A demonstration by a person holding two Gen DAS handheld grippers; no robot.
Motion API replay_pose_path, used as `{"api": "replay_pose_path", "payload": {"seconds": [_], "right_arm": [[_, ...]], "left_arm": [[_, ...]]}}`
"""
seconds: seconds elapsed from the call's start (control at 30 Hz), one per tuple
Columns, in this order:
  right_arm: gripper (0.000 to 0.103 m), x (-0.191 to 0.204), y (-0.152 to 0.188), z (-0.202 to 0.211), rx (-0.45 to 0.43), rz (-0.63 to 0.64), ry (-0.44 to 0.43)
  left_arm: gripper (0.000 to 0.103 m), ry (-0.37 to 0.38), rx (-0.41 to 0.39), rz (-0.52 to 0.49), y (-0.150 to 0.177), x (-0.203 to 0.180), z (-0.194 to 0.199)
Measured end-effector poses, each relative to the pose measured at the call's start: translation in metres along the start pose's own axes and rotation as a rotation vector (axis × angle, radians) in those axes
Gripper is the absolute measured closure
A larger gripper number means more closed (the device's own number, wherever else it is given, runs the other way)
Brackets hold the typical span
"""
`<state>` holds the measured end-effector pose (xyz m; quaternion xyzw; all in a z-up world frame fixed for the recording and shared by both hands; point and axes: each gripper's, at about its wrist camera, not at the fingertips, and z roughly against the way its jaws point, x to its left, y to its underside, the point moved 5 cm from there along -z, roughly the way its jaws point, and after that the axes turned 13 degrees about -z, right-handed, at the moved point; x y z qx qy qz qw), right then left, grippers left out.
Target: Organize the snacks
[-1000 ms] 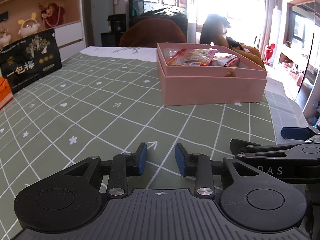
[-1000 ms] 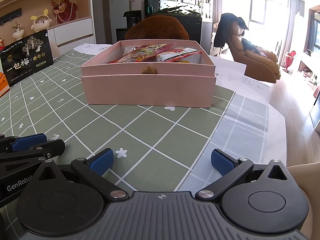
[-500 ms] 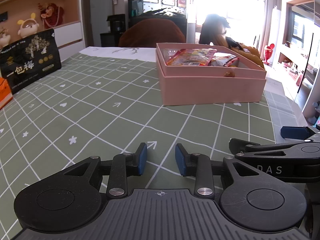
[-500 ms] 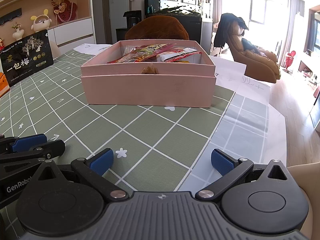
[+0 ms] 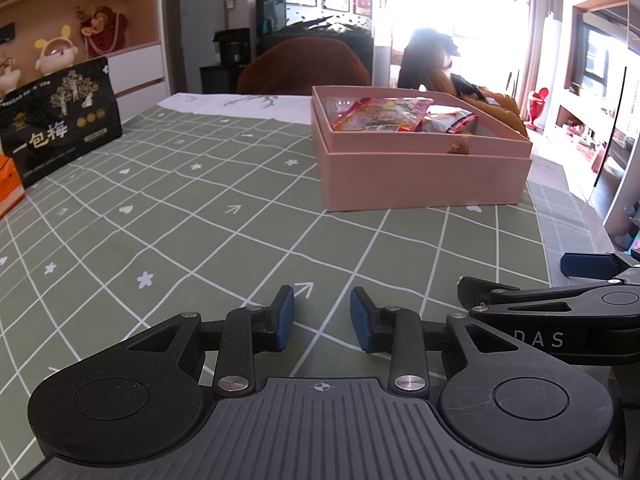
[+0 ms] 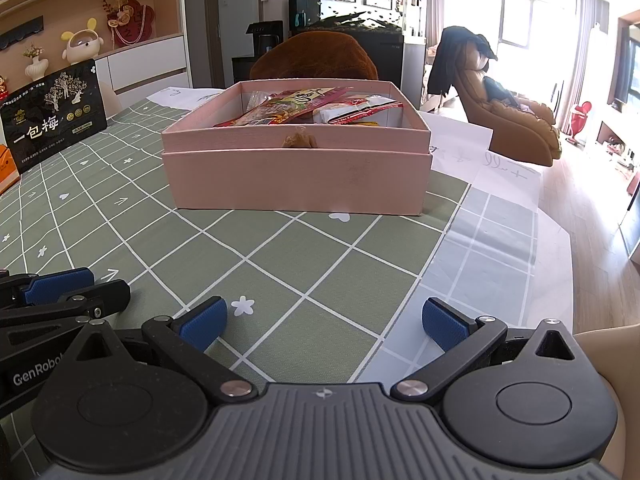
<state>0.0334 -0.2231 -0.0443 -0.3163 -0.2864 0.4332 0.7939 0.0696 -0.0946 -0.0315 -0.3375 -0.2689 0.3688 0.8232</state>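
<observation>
Nearest: left gripper (image 5: 322, 326) low over the green checked tablecloth (image 5: 200, 220) — blue pads a narrow gap apart, nothing between them. Right gripper (image 6: 324, 322) beside it, jaws spread wide, also empty.

Farther on: pink box (image 6: 296, 178), lid off, standing on the cloth. Inside — snack packets (image 6: 296, 110), red and yellow wrappers piled against one another; a small brown piece (image 6: 298, 140) sits at the near rim.

Far left: black pouch (image 5: 60, 120), upright.
</observation>
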Motion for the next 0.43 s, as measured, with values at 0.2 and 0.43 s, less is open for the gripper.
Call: {"api": "replay_pose_path", "payload": {"seconds": [0.2, 0.43], "right_arm": [[0.0, 0.0, 0.0, 0.0, 0.0, 0.0, 0.0], [0.0, 0.0, 0.0, 0.0, 0.0, 0.0, 0.0]], "left_arm": [[0.067, -0.001, 0.0, 0.0, 0.0, -0.0002, 0.0], [0.066, -0.008, 0.001, -0.006, -0.0009, -0.0026, 0.0002]]}}
